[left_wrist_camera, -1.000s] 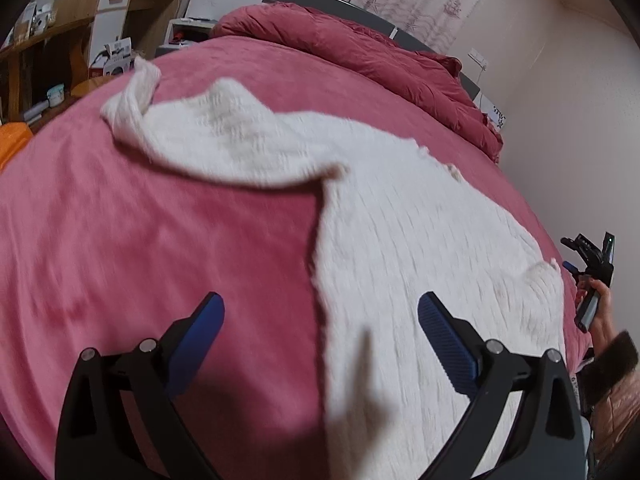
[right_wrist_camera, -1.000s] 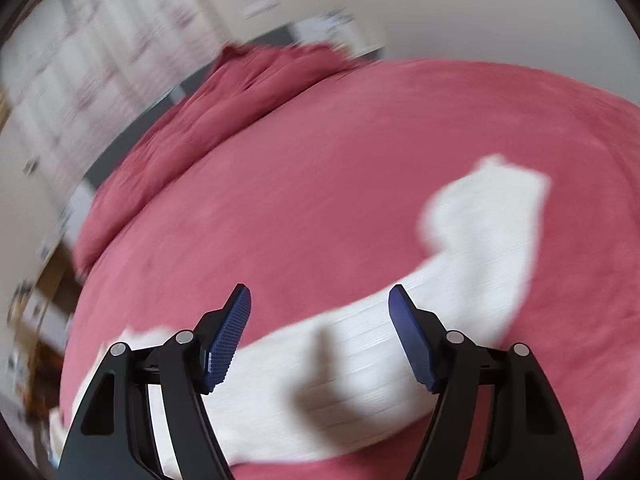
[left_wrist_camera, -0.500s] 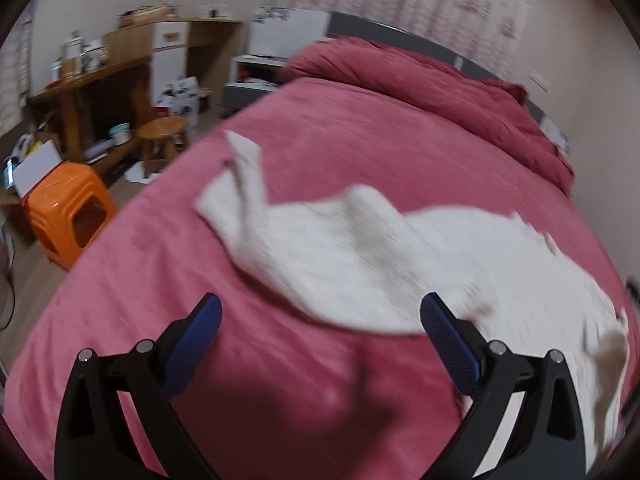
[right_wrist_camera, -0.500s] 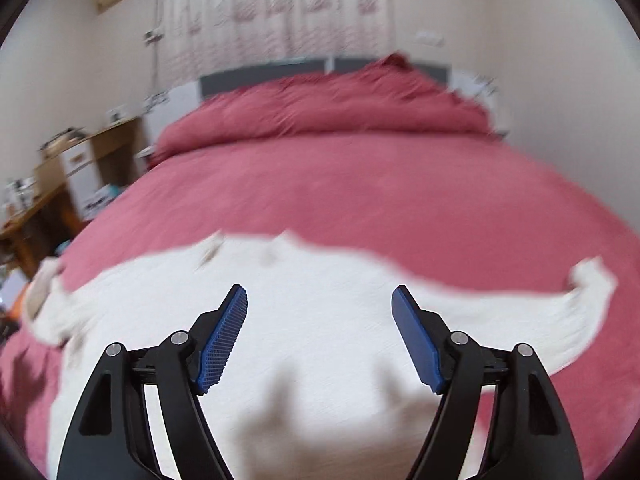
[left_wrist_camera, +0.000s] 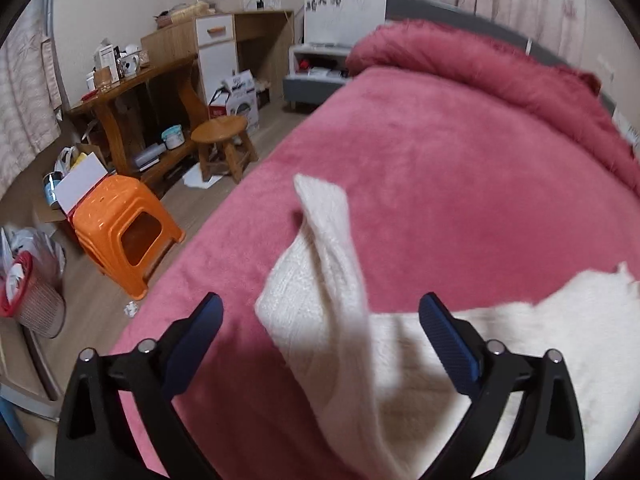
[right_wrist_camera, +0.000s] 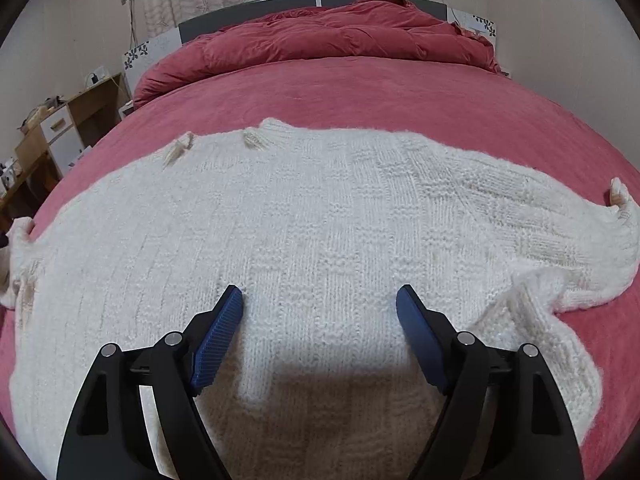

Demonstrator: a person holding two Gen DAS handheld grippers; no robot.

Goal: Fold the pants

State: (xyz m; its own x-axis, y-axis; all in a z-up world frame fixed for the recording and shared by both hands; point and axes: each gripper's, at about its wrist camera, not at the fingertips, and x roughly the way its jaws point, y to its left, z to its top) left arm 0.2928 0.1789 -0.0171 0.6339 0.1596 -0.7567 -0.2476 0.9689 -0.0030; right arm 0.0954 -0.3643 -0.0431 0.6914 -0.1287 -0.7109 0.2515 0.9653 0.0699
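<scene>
Left wrist: having swung left since a second ago, now framing the twisted leg end of the white knit pants (left_wrist_camera: 320, 280) on the red bedspread (left_wrist_camera: 460, 184), room clutter beyond. Left gripper (left_wrist_camera: 320, 344) closing in, pads clear of the cloth, leg running up between the jaws. Leg's near end cut off below.

Right wrist: having dropped and rolled level. Right gripper (right_wrist_camera: 320, 336) opening, holding nothing, hovering over the pants' broad middle (right_wrist_camera: 320, 216), long axis running left-right. Waist side possibly far edge; hard telling.
</scene>
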